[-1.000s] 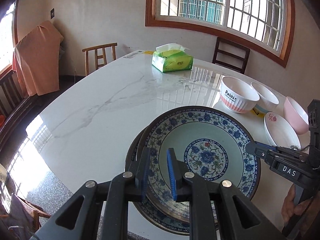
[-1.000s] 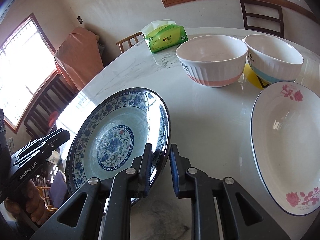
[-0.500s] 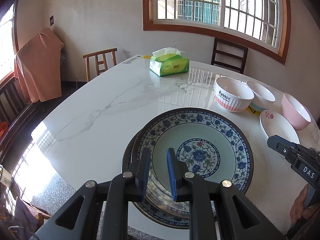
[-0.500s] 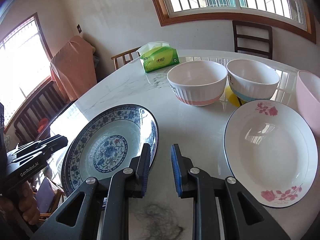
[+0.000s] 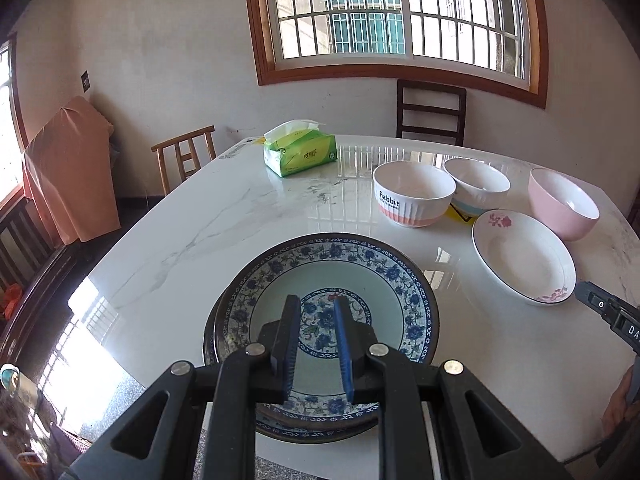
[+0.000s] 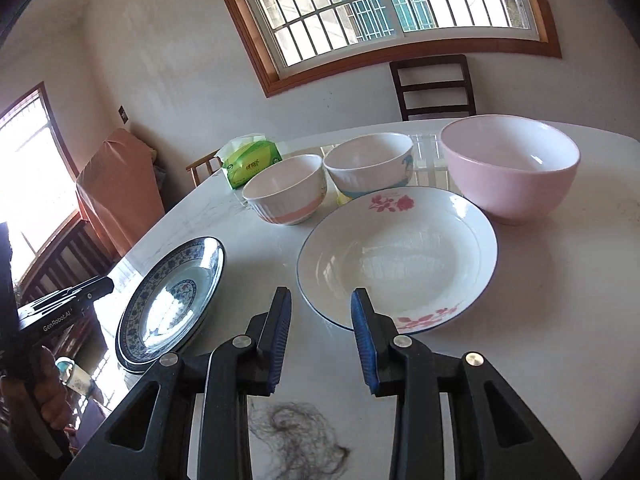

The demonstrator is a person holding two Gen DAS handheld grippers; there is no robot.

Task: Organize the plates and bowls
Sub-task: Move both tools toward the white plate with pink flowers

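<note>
Two blue-flowered plates (image 5: 332,280) lie stacked near the table's front left edge, also seen in the right wrist view (image 6: 172,300). My left gripper (image 5: 316,308) hovers above their middle with a narrow gap and nothing between its fingers. My right gripper (image 6: 320,300) points at the near rim of a white plate with pink flowers (image 6: 400,256). Its jaws are opening and hold nothing. Behind that plate stand a pink bowl (image 6: 512,176), a white bowl with a blue band (image 6: 368,168) and a white bowl with a pink band (image 6: 284,196).
A green tissue pack (image 5: 300,152) sits at the far side of the white marble table (image 5: 200,240). Wooden chairs (image 5: 432,112) stand around it. A tuft of hair (image 6: 296,440) lies on the table under my right gripper. A hand (image 6: 48,392) holds the left gripper's handle.
The tilted top blue plate has settled flat on the lower one. Both grippers have drawn back from it. The right one has swung towards the white flowered plate and its jaws have widened.
</note>
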